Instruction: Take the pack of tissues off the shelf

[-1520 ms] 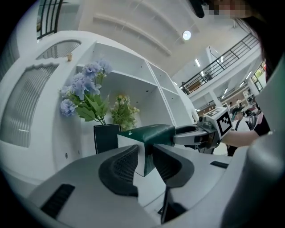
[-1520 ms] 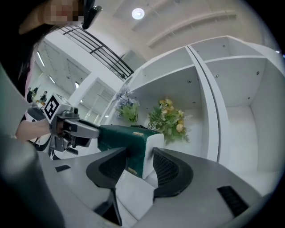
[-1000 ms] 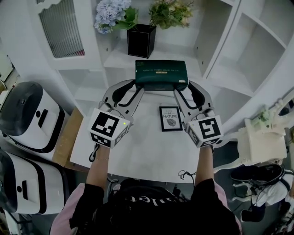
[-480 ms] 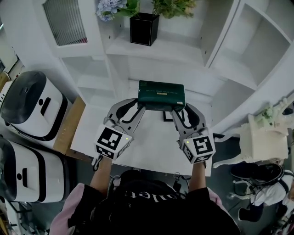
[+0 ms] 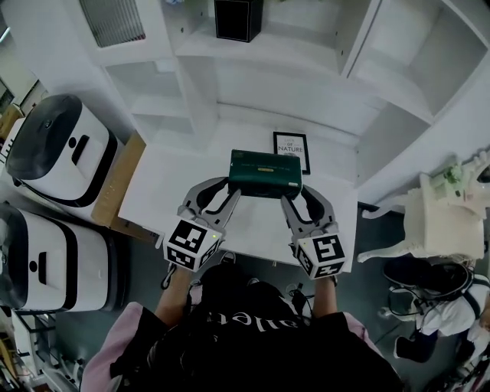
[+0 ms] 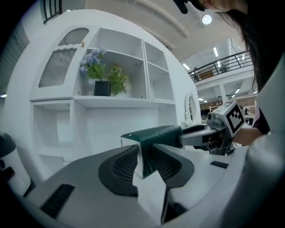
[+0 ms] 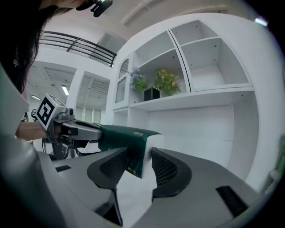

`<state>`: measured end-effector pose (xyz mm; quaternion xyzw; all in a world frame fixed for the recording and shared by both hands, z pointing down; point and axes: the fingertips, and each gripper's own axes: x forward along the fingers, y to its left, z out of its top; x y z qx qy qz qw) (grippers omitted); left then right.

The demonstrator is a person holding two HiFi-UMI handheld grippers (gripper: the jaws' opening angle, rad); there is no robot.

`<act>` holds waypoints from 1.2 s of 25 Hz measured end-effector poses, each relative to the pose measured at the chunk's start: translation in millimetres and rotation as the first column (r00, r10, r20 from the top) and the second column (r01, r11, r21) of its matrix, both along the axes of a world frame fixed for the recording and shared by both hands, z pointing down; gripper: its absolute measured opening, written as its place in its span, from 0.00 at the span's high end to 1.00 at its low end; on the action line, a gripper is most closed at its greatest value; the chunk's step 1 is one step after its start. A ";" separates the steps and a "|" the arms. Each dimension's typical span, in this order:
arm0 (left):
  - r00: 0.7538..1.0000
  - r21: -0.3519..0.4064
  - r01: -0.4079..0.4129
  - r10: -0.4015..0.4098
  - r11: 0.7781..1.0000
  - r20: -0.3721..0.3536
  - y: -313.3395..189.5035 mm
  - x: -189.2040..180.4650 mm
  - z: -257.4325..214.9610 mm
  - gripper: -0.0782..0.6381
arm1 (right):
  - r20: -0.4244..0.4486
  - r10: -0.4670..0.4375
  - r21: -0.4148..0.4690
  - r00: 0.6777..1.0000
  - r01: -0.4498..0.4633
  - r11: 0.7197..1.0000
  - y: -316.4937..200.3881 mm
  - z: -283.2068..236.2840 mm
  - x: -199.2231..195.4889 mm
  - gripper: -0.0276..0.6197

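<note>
The dark green pack of tissues [image 5: 266, 173] hangs level in the air above the white table [image 5: 176, 191], off the shelf. My left gripper [image 5: 232, 186] is shut on its left end and my right gripper [image 5: 293, 191] is shut on its right end. In the left gripper view the pack [image 6: 153, 136] runs away to the right from between the ribbed pads [image 6: 127, 164], with the right gripper's marker cube [image 6: 234, 116] behind it. The right gripper view shows the pack [image 7: 124, 136] with its white end pinched between the pads [image 7: 113, 167].
The white shelf unit [image 5: 276, 46] stands behind the table, with a black flower pot [image 5: 238, 17] on an upper shelf. A framed print [image 5: 291, 151] lies on the table beyond the pack. Two white appliances [image 5: 57, 149] [image 5: 46, 260] are at the left and a white chair [image 5: 448, 222] at the right.
Both grippers have drawn the pack back from the shelf toward me, out over the table. The framed print now lies beyond the pack instead of in front of it.
</note>
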<state>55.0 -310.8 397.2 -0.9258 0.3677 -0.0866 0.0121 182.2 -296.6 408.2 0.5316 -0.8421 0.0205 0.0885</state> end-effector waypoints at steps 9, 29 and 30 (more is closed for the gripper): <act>0.997 -0.062 0.078 -0.078 0.995 0.012 60.5 4.5 33.4 0.73 | 0.031 -0.056 -0.065 0.998 0.058 0.996 55.0 36.1 5.6 0.66; 0.982 -0.124 0.188 -0.184 0.974 0.036 144.6 -47.2 56.1 0.73 | 0.064 -0.148 -0.089 0.987 0.153 0.984 128.4 60.5 -45.1 0.66; 0.982 -0.122 0.188 -0.186 0.975 0.031 150.1 -53.1 55.8 0.73 | 0.061 -0.148 -0.087 0.987 0.153 0.984 134.2 59.7 -50.8 0.66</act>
